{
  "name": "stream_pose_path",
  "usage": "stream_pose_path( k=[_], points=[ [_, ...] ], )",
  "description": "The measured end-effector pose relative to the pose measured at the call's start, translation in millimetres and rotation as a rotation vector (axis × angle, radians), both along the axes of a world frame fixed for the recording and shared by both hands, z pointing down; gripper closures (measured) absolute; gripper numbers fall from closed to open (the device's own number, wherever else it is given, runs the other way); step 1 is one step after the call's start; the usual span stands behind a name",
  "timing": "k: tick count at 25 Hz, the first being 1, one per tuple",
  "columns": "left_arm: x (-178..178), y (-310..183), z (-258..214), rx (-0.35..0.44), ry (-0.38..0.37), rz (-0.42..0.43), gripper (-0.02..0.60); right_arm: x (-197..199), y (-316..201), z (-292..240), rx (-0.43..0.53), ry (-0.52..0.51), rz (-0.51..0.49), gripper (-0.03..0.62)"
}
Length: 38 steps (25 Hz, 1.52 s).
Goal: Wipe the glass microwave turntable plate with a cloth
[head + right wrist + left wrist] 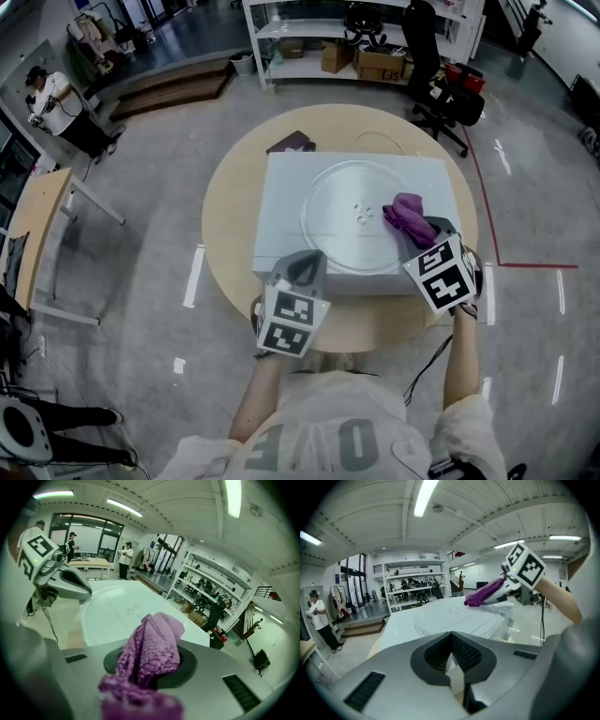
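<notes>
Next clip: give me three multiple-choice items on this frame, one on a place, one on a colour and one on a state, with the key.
1. The glass plate lies:
A. on the floor
B. on the white box on the round table
C. on a shelf

2. The cloth is:
A. purple
B. yellow
C. white

3. The right gripper is:
A. open and empty
B. out of every view
C. shut on the cloth

Key:
1 B: the head view shows the plate on top of the box.
2 A: the cloth looks purple in all three views.
3 C: the right gripper view shows the cloth bunched between its jaws.
</notes>
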<state>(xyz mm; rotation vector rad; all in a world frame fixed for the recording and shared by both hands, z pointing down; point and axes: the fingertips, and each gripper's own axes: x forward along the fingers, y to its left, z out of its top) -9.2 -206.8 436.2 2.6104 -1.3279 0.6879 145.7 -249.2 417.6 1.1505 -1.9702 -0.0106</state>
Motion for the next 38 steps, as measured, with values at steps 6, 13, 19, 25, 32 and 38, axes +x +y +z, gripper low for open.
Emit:
stream_pose_path(
  k=[6, 13, 19, 25, 32, 38],
  points=[
    [1, 2, -5, 0.002, -0.009, 0.003, 0.580, -6, 69, -4, -0.008, -0.001, -0.026, 0.546],
    [1, 0, -3, 0.003, -0.010, 0.012, 0.580, -12, 92, 3, -0.026, -0.021, -0.024, 0.546],
    [1, 0, -5, 0.004, -0.012, 0.016, 0.580, 13, 36, -32, 0.094, -0.022, 0.036, 0.546],
    [4, 0, -5, 0.000, -0.013, 0.013, 0.580, 29, -73, -28, 0.084, -0.039, 0.109, 0.546],
    [11, 0, -1, 0.004, -0.002, 0.013, 0.580, 29, -69, -12, 0.038, -0.059, 0.106, 0.545],
    [9, 0, -5, 0.010, -0.003, 0.007, 0.579, 37, -17, -10, 0.025, -0.084, 0.121, 0.545]
  ],
)
